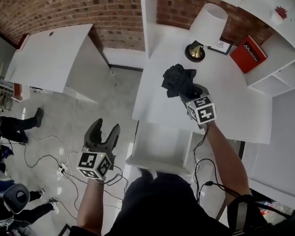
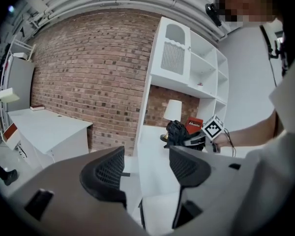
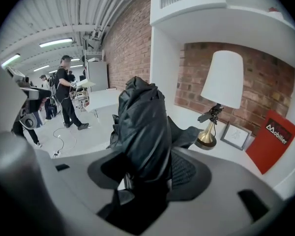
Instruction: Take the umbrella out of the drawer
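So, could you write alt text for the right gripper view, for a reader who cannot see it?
The right gripper holds a folded black umbrella between its jaws. Behind it, on a white desk by a brick wall, stand a white-shaded lamp, a picture frame and a red book.

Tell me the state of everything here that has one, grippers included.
umbrella: folded, out of the drawer, held above the desk.
drawer: pulled open, nothing visible inside.
right gripper: shut on the umbrella.
left gripper: open, empty.
lamp: upright on the desk.
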Motion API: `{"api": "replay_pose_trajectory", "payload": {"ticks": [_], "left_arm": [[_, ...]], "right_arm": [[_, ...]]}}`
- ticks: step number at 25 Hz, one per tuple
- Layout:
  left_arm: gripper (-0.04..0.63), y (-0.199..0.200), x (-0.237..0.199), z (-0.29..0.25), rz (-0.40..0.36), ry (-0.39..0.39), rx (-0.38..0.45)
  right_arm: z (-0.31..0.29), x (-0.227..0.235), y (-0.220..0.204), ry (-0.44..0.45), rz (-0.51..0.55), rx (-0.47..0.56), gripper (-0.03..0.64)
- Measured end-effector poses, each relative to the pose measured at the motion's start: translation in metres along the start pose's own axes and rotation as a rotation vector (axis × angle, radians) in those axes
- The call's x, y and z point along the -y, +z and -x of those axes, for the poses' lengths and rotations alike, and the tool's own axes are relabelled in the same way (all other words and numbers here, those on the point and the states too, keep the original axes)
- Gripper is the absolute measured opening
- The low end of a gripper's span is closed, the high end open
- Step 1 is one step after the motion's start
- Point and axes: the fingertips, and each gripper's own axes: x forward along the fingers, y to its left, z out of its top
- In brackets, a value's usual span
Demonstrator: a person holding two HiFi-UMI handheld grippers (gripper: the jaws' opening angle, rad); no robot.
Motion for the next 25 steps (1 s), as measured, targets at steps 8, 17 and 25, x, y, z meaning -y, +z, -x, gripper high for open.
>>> {"api": "replay_pose_trajectory", "payload": {"ticks": [8,17,25], "left_arm": [[0.282,-0.026,0.003,-0.012,0.027,0.04,-0.064],[0.282,-0.039,-0.004,-0.011,0.045,0.074,-0.093],[0.282,-0.028,-0.003,-0.022,0.042,0.048,-0.07]], "right_arm": [[-0.073,0.001,-0.037,0.044,0.04,-0.172,0.238],[-0.112,-0.004,-0.059,0.083,0.106,-0.354,0.245],[-0.103,-0.001,-0.056,-0.003,0.19,-0.254,0.272]]}}
